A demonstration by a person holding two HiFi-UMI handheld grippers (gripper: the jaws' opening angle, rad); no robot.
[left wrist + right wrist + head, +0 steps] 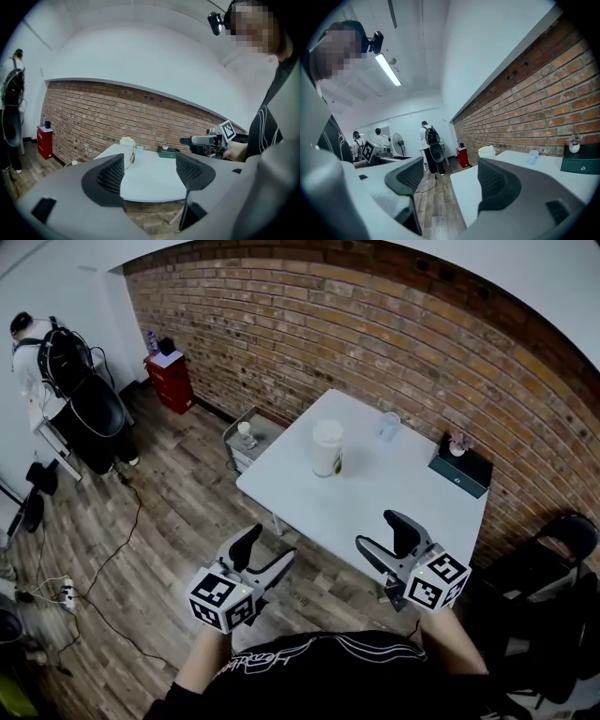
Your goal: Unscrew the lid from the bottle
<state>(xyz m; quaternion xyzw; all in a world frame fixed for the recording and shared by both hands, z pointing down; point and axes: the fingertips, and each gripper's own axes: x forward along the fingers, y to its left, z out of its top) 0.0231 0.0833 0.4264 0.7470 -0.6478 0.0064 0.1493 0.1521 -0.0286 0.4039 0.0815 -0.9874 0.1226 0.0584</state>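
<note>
Head view: bottle [327,450] upright on white table [403,486], lid [327,431] on, well ahead, between left gripper [267,547] and right gripper [380,532], both gaping, empty | Left gripper view: bottle [126,149] ahead, beside left jaw | Right gripper view: bottle [486,151] above right jaw.

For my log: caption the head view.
Both open and empty, left gripper and right gripper near white table bearing lidded bottle.
</note>
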